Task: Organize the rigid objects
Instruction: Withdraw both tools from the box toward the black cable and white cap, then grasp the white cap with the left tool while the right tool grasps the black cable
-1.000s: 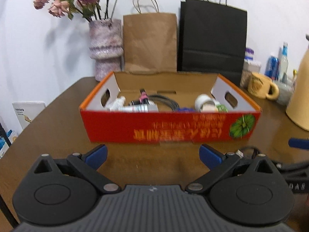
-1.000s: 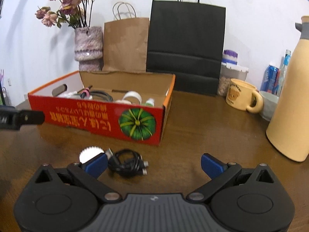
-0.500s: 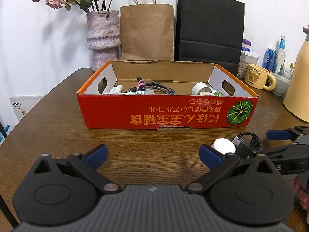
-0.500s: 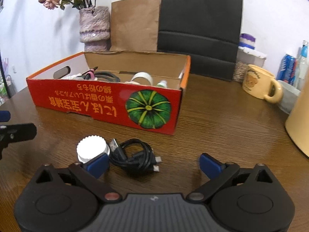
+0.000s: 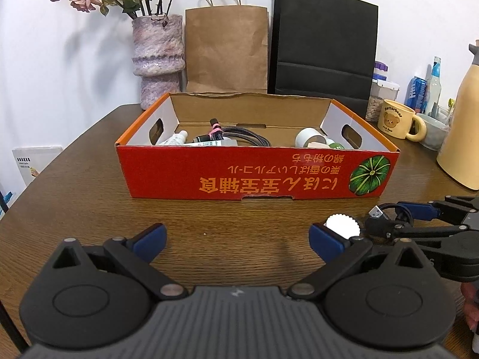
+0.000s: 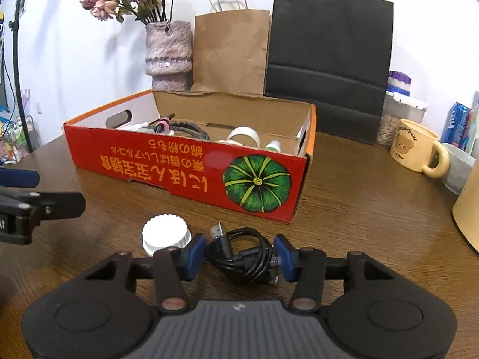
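A coiled black USB cable (image 6: 242, 254) lies on the brown table in front of the red cardboard box (image 6: 185, 167). My right gripper (image 6: 241, 255) straddles the coil; its jaws are closing and both blue pads touch the coil's sides. A white ribbed cap (image 6: 164, 233) stands just left of it. From the left wrist view the cap (image 5: 342, 224), the cable's plug (image 5: 377, 211) and the right gripper (image 5: 392, 218) sit at the right. My left gripper (image 5: 238, 236) hangs open over bare table with nothing between its fingers. The box (image 5: 257, 176) holds cables, a tape roll and small bottles.
Behind the box stand a vase of dried flowers (image 5: 158, 56), a brown paper bag (image 5: 227, 48) and a black bag (image 5: 326, 45). A yellow bear mug (image 6: 416, 146), a grey bowl, cans and a tall beige flask (image 5: 461, 137) crowd the right side.
My right gripper's jaws have come together from wide open onto the black cable, and the gripper has edged closer to it. The left gripper stays open in place.
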